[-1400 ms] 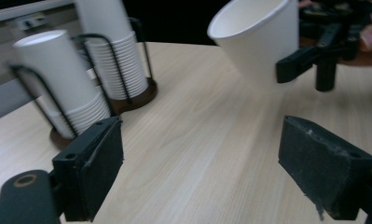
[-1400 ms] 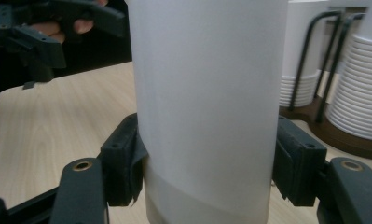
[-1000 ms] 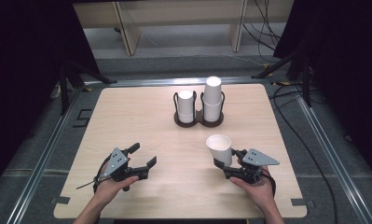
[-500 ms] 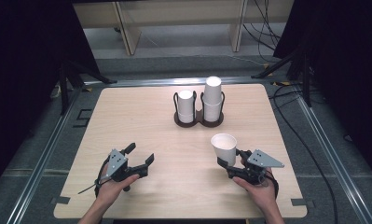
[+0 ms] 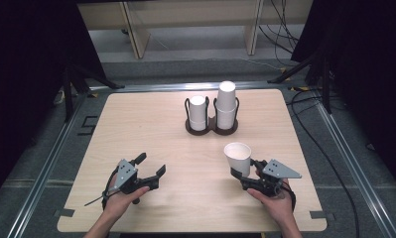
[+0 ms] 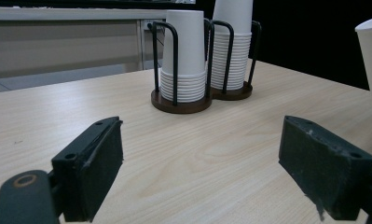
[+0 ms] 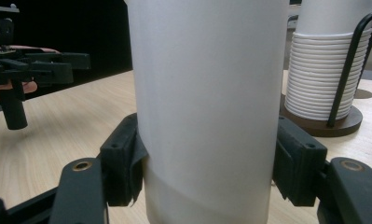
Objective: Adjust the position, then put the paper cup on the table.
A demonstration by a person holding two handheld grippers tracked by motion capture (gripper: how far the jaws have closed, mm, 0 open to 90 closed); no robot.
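1. The paper cup (image 5: 237, 157) sits clamped between the jaws of the right gripper (image 5: 246, 173), mouth up and tilted a little, just ahead of the person's right hand (image 5: 276, 202). In the right gripper view the jaws press the cup's wall (image 7: 207, 107) from both sides.
2. Over the last second the cup has drifted rightward and tipped slightly; it appears to ride clear of the table (image 5: 151, 124), which suggests it is being carried, not set down.
3. The left gripper (image 5: 151, 166) has hardly moved; its jaws stand wide apart with nothing between them, well to the cup's left.
4. Beyond both grippers stands one two-slot holder (image 5: 211, 128) with two stacks: a shorter stack (image 5: 198, 113) and a taller stack (image 5: 226, 106).
5. Count: one loose cup, two stacks, one holder, two grippers.
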